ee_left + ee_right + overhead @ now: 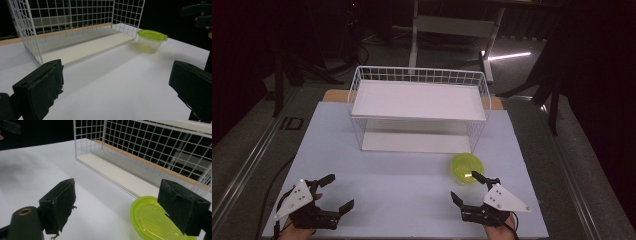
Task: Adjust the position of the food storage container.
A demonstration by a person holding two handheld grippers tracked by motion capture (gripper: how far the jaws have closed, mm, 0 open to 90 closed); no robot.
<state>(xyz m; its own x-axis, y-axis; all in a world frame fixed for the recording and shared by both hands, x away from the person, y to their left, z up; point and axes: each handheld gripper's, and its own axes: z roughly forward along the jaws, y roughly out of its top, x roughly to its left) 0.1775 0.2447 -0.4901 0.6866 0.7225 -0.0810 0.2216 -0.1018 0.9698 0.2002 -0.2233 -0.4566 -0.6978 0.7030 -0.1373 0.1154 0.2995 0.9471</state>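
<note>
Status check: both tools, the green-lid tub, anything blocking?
Left tool open, empty. Right tool open, just short of the tub, not touching. Tub lidded, upright before the wire rack. No obstruction.

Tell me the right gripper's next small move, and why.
Probably ease the right gripper forward until the green-lidded tub sits between its fingers. They are open and empty, the tub stands just ahead on the table, untouched.
</note>
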